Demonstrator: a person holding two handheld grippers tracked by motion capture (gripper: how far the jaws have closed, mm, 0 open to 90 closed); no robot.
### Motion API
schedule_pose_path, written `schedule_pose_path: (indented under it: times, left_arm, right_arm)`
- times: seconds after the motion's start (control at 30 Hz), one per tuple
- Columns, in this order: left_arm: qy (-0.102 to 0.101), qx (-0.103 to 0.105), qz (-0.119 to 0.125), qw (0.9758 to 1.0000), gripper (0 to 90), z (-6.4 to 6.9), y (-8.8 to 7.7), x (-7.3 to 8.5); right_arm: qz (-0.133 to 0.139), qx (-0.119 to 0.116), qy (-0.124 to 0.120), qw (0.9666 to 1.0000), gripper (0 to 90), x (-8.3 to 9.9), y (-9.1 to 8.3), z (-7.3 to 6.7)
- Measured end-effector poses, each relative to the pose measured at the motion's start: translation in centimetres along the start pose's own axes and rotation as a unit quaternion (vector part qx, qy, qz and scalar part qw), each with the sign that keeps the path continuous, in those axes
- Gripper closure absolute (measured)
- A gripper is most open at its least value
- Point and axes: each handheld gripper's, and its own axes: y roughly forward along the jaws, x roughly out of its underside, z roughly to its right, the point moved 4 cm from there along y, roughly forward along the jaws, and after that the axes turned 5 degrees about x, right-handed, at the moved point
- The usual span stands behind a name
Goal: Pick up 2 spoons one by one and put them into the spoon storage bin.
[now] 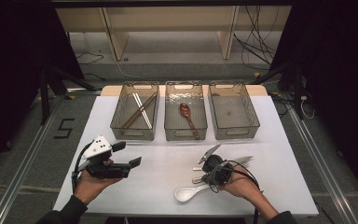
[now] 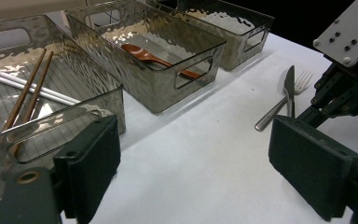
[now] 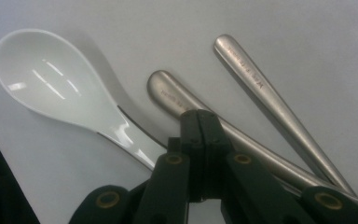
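Note:
My right gripper (image 1: 205, 182) (image 3: 198, 122) is shut, its jaws pressed flat together with their tips low over a small pile of cutlery at the table's front right. Under its tips lie a white ceramic spoon (image 1: 186, 192) (image 3: 51, 79) and two metal handles (image 3: 168, 91); I cannot tell whether the jaws touch them. A knife (image 2: 289, 86) and a fork (image 1: 244, 160) (image 2: 303, 80) point away from the pile. My left gripper (image 1: 127, 154) (image 2: 200, 172) is held above the bare table at the front left, wide open with nothing between its pads.
Three clear grey bins stand in a row at the back. The left bin (image 1: 121, 133) holds brown and white chopsticks (image 1: 139, 110), the middle bin (image 1: 185, 135) a brown spoon (image 1: 187, 115), and the right bin (image 1: 235, 133) nothing. White tabletop (image 1: 168, 163) lies between the hands.

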Motion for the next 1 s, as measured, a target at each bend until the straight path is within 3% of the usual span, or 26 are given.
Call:
schedule_pose_path:
  times: [0.7,0.83,0.9,1.0]
  left_arm:
    - [0.002,0.000,-0.003,1.0000,16.3,0.1,0.0,0.0]
    - [0.002,0.000,-0.003,1.0000,16.3,0.1,0.0,0.0]
    - [0.002,0.001,-0.003,1.0000,16.3,0.1,0.0,0.0]
    - [0.003,0.000,-0.003,1.0000,16.3,0.1,0.0,0.0]
  right_arm:
    - [-0.028,-0.002,0.009,0.9996,90.0,2.3,-0.9,-0.1]
    - [0.004,-0.002,0.005,1.0000,78.3,1.6,-1.8,0.0]
    - [0.022,-0.018,-0.009,0.9995,65.5,1.2,-2.4,-0.3]
    - [0.024,-0.036,-0.032,0.9985,52.3,0.8,-2.4,-1.3]
